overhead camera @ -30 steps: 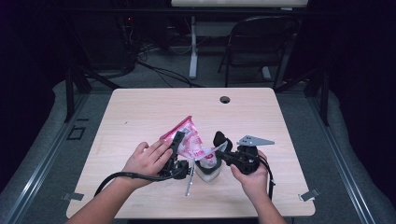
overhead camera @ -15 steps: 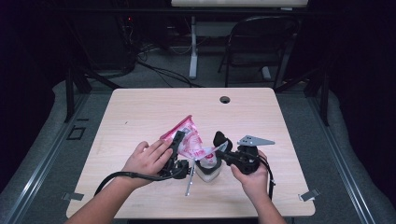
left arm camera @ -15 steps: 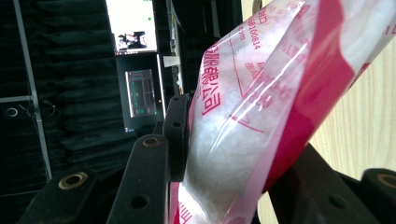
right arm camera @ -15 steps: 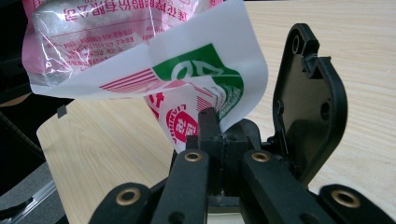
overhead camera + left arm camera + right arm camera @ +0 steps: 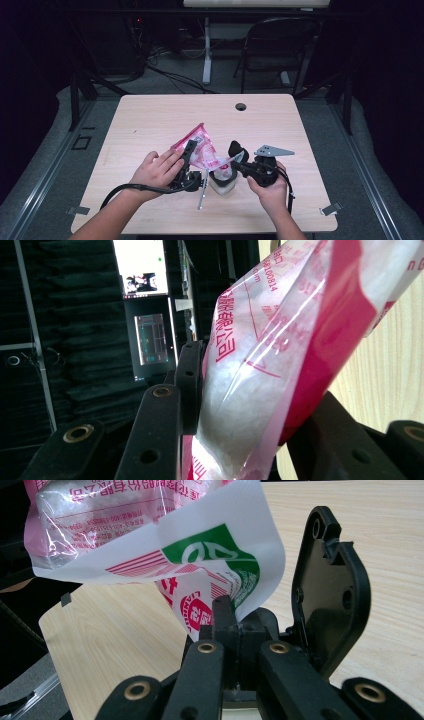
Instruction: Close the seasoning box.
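Observation:
A pink and clear plastic bag [image 5: 202,150] with white grains inside hangs over the table's near middle. My left gripper [image 5: 189,154], turned on its side, is shut on the bag's body; in the left gripper view the bag [image 5: 280,355] is squeezed between its jaws [image 5: 255,385]. My right gripper [image 5: 234,161] pinches the bag's printed lower corner [image 5: 220,575], its jaws [image 5: 232,615] shut tight on the film. A white container [image 5: 220,181] stands on the table just below the bag. Beside the right jaws a black flap [image 5: 330,595] stands up.
The wooden table [image 5: 150,120] has a cable hole [image 5: 241,106] at its far edge. A folding chair [image 5: 280,45] and cables stand on the floor beyond. The left gripper view takes in a lit monitor [image 5: 140,270] in the dark room.

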The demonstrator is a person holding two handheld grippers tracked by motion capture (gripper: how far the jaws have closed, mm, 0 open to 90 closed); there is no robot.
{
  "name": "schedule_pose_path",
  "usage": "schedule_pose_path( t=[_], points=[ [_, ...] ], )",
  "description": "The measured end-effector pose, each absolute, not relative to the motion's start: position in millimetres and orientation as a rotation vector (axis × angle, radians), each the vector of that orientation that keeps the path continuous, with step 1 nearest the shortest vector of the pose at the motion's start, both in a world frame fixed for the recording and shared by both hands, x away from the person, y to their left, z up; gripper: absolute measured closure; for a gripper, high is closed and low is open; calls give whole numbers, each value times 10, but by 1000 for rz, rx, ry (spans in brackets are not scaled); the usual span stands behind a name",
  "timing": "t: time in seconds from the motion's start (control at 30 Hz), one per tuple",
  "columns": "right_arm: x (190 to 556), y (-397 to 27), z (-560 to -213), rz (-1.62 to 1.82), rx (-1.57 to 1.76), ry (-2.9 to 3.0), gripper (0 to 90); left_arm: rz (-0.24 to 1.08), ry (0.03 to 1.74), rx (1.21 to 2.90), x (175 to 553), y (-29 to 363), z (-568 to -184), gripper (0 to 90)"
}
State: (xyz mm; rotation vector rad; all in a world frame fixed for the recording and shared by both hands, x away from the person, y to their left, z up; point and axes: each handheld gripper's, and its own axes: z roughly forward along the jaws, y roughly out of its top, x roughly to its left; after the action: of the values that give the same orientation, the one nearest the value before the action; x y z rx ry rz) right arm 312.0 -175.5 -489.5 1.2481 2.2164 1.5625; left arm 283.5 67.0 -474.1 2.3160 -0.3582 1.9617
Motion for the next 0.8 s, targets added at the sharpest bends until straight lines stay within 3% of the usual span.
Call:
schedule_pose_path(
  t=[0.8],
  points=[
    [3120, -1770, -4886, 1559, 1253, 2212, 900, 1958, -347, 2312, 2828, 702, -4767, 685]
  ],
)
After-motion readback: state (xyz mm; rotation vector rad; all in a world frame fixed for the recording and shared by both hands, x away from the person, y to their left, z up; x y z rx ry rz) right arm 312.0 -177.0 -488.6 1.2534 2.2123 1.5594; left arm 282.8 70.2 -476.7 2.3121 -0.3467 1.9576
